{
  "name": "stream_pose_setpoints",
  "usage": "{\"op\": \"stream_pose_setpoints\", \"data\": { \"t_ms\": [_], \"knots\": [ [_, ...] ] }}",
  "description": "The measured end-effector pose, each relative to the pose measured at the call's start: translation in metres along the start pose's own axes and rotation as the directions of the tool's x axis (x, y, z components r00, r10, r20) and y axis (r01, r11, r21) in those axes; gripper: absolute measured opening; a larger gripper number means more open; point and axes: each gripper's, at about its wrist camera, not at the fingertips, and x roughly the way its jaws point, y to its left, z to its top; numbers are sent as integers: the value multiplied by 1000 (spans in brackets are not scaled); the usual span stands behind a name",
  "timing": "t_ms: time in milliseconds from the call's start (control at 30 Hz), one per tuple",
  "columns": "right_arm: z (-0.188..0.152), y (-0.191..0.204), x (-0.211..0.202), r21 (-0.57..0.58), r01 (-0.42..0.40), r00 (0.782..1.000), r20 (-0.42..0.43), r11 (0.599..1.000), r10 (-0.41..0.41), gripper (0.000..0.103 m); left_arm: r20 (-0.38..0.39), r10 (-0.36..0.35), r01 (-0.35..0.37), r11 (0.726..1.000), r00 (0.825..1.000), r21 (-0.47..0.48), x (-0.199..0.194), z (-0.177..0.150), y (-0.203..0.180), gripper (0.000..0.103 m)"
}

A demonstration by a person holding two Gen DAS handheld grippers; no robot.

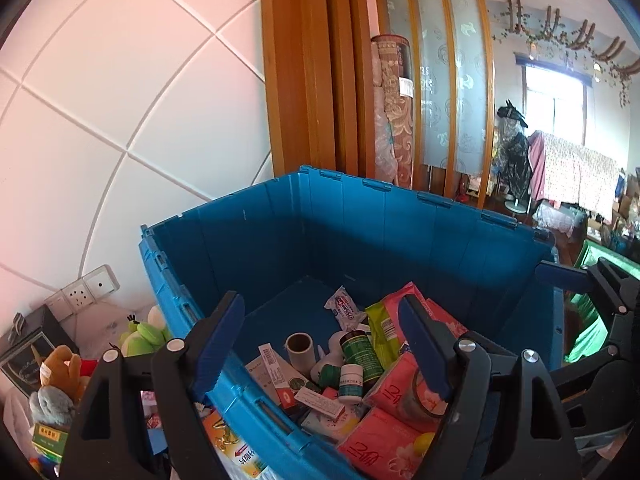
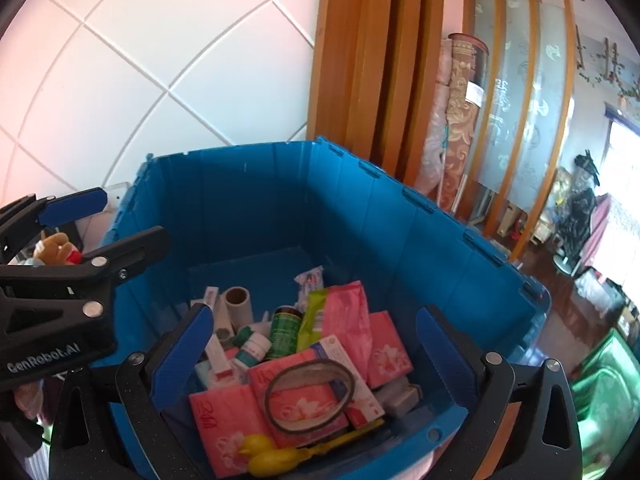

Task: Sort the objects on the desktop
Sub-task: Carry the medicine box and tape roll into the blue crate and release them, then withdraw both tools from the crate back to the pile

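Plush toys (image 1: 60, 368) and a wall socket (image 1: 84, 290) crowded the left of the blue crate (image 2: 360, 216); its near rim stood between my grippers and the load; my left gripper (image 1: 320, 340) and right gripper (image 2: 316, 340) both hung spread wide, empty, above pink tissue packs (image 2: 304, 396), medicine bottles (image 1: 358, 350) and a tape ring (image 2: 310, 396) lying below the right fingers.

light: bright daylight, window (image 1: 554, 92) glare | edges: fisheye-bent, dark corners
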Motion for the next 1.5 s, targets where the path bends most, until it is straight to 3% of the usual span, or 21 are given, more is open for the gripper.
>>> {"op": "stream_pose_setpoints", "data": {
  "t_ms": [167,267,400,500,600,667,767,800,933,1067,1133,1267,1400,1500],
  "knots": [
    [-2,18,-26,-16,-76,995,61,997,77,103,38,19,-16,998,999,-68,-34,-18,31,79],
    [-3,36,-42,-42,-131,986,104,991,134,103,54,75,-69,991,996,-115,-61,-35,59,79],
    [-8,70,-64,-105,-232,957,155,967,247,103,49,197,-184,964,979,-194,-96,-69,108,79],
    [-15,99,-75,-156,-340,915,174,928,364,103,1,313,-303,919,950,-254,-122,-108,151,79],
    [-26,134,-77,-221,-433,870,151,874,469,103,-76,430,-430,844,900,-321,-149,-161,193,79],
    [-36,161,-74,-277,-481,845,109,832,524,103,-153,513,-532,773,845,-345,-169,-204,217,79],
    [-48,194,-63,-338,-540,814,25,771,581,103,-252,581,-633,691,774,-350,-195,-261,233,79],
    [-52,203,-58,-351,-555,805,-1,754,593,103,-295,603,-671,656,741,-346,-206,-286,237,79],
    [-68,237,-28,-369,-589,799,-133,719,586,103,-425,639,-767,550,642,-332,-238,-361,243,79],
    [-88,261,2,-368,-587,809,-248,721,532,103,-528,614,-809,473,587,-349,-264,-425,241,79],
    [-95,269,13,-371,-578,816,-287,727,502,103,-558,593,-814,449,581,-370,-268,-443,240,79],
    [-103,283,24,-383,-557,828,-319,736,461,103,-571,546,-790,441,613,-427,-263,-461,245,79],
    [-107,286,27,-380,-547,834,-321,745,448,103,-543,519,-750,495,660,-439,-242,-450,248,79],
    [-110,285,30,-362,-539,837,-328,760,438,103,-504,494,-702,564,709,-435,-222,-431,250,79]
  ]
}}
